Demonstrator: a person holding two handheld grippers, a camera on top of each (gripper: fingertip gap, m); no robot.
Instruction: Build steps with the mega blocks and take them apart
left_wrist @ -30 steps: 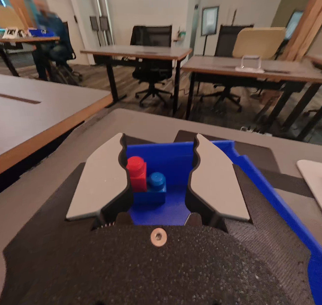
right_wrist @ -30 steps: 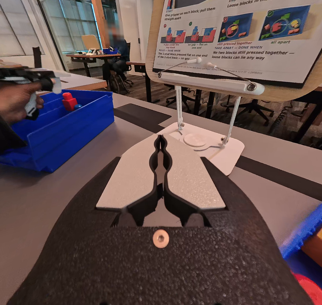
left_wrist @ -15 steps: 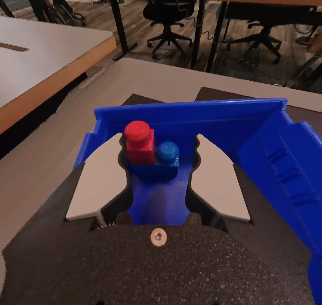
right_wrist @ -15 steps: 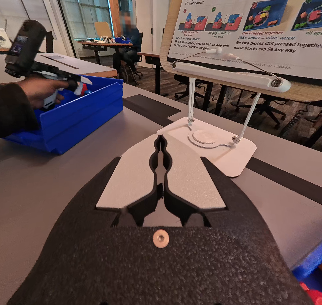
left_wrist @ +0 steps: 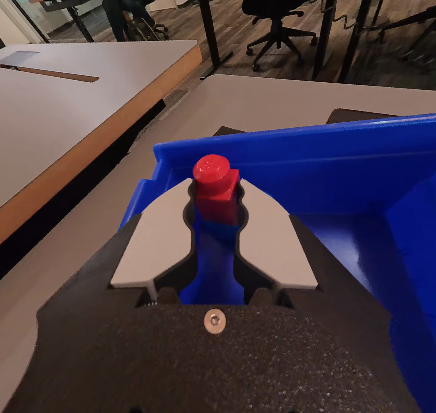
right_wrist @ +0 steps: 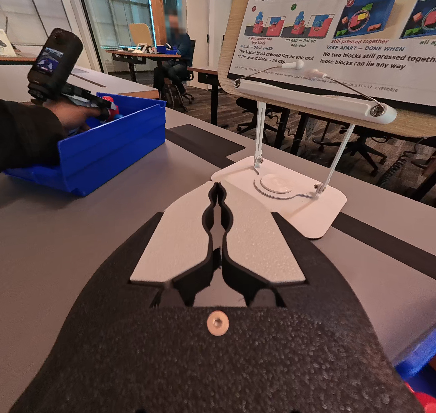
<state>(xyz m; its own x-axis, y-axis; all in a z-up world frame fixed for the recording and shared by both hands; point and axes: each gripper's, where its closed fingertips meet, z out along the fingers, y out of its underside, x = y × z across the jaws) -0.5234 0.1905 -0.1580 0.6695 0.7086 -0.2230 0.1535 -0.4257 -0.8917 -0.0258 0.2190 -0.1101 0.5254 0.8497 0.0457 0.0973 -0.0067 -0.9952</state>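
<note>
A red one-stud block (left_wrist: 214, 184) stands on one end of a blue two-stud block (left_wrist: 220, 233) inside a blue bin (left_wrist: 306, 142). My left gripper (left_wrist: 215, 183) is shut on the red block, with both pads against its sides. The right wrist view shows the same at far left: the left gripper (right_wrist: 107, 109) reaches into the bin (right_wrist: 113, 142) at the red block (right_wrist: 109, 100). My right gripper (right_wrist: 216, 186) is shut with nothing between its fingers, above the grey table.
A white stand (right_wrist: 295, 201) with an instruction board (right_wrist: 330, 36) is just ahead of the right gripper. Another blue bin edge (right_wrist: 415, 364) with something red (right_wrist: 424, 399) shows at the lower right. Other desks and chairs stand beyond the table. The tips of one gripper are about 50 cm away from the tips of the other.
The left gripper moved forward into the bin and its open jaws shut on the red block. The right gripper stayed shut and drifted slightly.
</note>
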